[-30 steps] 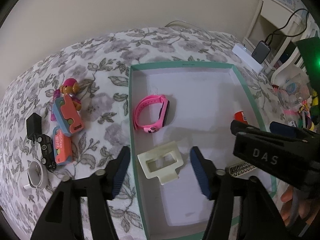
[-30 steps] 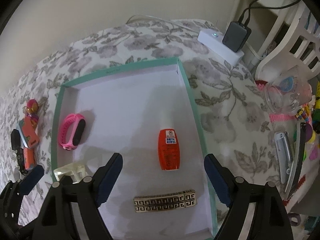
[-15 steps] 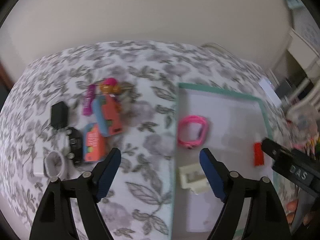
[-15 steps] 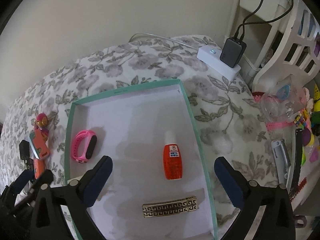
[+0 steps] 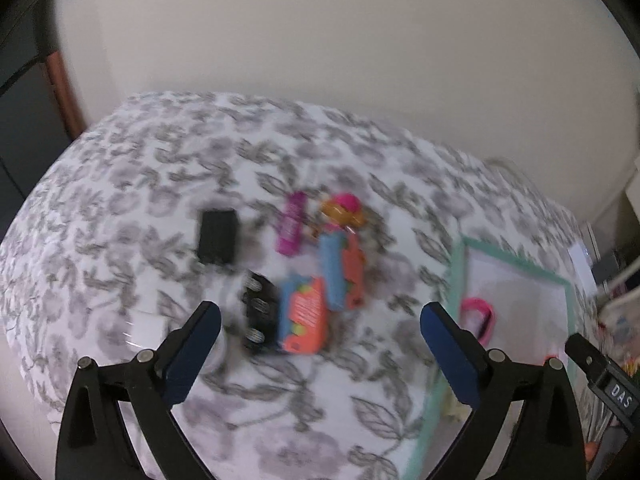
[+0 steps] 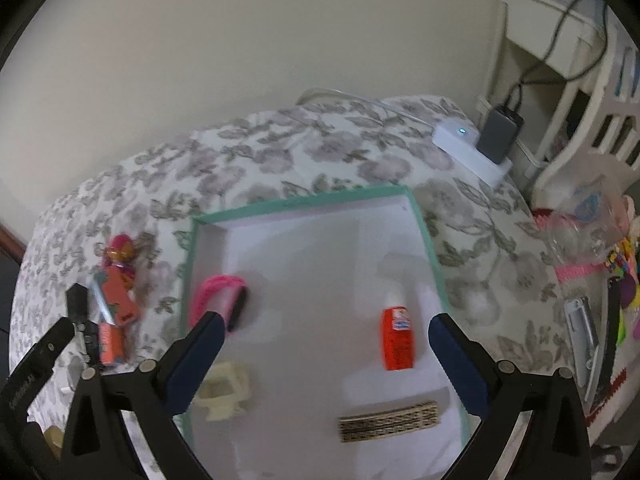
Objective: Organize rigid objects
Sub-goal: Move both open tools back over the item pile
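On the far side of my right gripper [image 5: 608, 380], seen at the right edge of my left camera, white letters read "DAS". My left gripper's arm [image 6: 28, 384] carries small grey lettering I can't make out. The orange bottle [image 6: 396, 336] has a label, too blurred to read.

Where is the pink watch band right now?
In the right wrist view, the pink band lies inside the teal box, by its left wall, above the cream clip.
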The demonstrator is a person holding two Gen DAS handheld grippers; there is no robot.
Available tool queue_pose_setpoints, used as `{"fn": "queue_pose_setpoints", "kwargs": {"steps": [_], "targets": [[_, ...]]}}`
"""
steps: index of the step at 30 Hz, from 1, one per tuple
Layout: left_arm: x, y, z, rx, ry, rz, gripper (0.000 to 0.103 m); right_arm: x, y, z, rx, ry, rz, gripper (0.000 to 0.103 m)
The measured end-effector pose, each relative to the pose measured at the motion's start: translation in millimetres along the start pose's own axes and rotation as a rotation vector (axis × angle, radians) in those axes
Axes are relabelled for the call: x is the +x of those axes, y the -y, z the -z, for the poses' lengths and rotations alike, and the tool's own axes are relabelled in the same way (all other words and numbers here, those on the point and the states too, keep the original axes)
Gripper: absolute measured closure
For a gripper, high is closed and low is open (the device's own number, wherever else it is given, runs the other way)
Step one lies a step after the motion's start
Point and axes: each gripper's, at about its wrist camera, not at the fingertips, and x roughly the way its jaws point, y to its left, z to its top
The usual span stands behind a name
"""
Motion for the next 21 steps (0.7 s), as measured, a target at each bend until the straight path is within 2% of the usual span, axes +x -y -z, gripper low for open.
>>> {"fn": "queue_pose_setpoints", "kwargs": {"steps": [5, 10, 17, 21], "targets": [[-19.4, -39.9, -13.6, -0.086, 0.066, -0.044, 0.003, -11.1, -33.5, -2.9, -0.035, 0.042, -0.077, 0.0], [-33.7, -85.9, -19.1, -0.182, 0.08, -0.089, 0.003, -16.0, -88.5, 0.4, -0.139, 0.062, -0.146, 0.0], [-23.3, -145.7, -14.9, -0.295, 0.017, -0.182, 0.003, -2.9, -168.0, 18.9, -0.297, 0.029, -0.223, 0.0], [-2.7, -164.4, -8.6, -0.323, -0.049, -0.206, 0.003, 15.6, -191.2, 29.3, -0.324, -0.018, -0.253, 0.0]]}}
